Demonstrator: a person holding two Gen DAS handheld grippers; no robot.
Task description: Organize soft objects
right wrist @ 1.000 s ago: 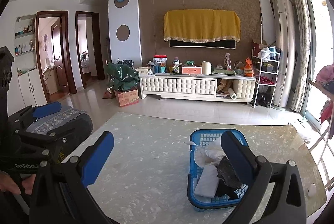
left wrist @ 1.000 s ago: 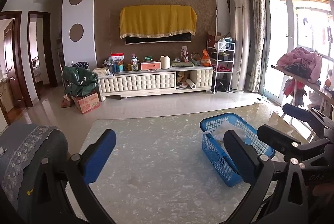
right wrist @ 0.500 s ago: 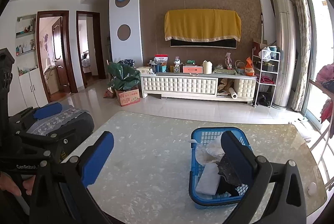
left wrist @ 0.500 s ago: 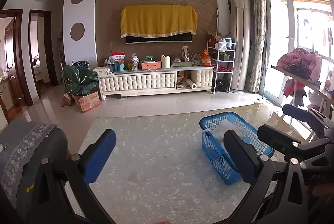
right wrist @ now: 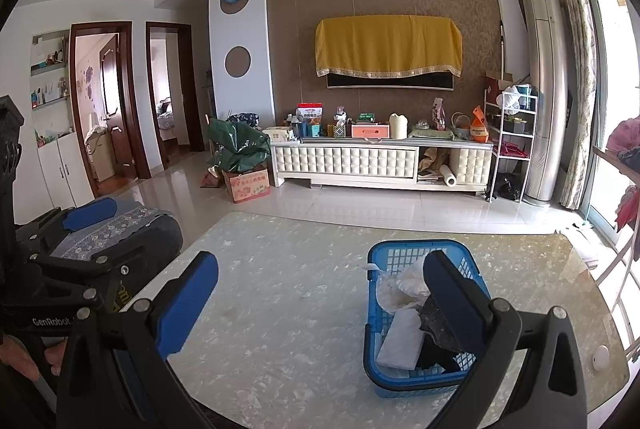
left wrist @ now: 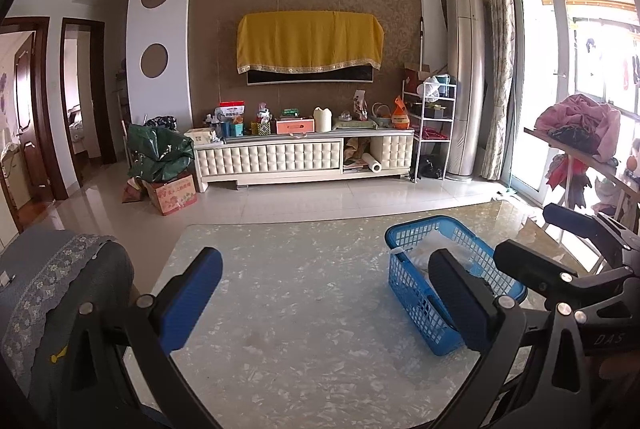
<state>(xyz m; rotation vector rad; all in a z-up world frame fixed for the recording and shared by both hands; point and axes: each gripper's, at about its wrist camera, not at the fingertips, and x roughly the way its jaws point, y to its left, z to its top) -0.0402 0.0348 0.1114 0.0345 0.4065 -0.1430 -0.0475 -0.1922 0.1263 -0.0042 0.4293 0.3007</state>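
Standing on the pale marbled desk, the blue basket serves as the landmark for everything else. Inside the basket, as the right wrist view shows, lie the soft things: a crumpled white cloth toward its far end, a flat white folded piece nearer the camera, and a dark grey speckled cloth beside that, with something black under it that is too hidden to tell apart. The right claw hangs above the desk with its jaws spread wide and nothing between them; its right finger crosses in front of the basket's near right side, while its left finger is well to the left of the basket over bare desk. The left claw is likewise wide and empty, set to the left of the basket, its right finger overlapping the basket's near wall in the left wrist view. From that view the basket shows only pale contents through its mesh. Left of the basket, off the desk's edge, sits a dark chair with a lace-patterned cover. Beyond the basket, across the tiled floor, stands a white cabinet against the brown wall.
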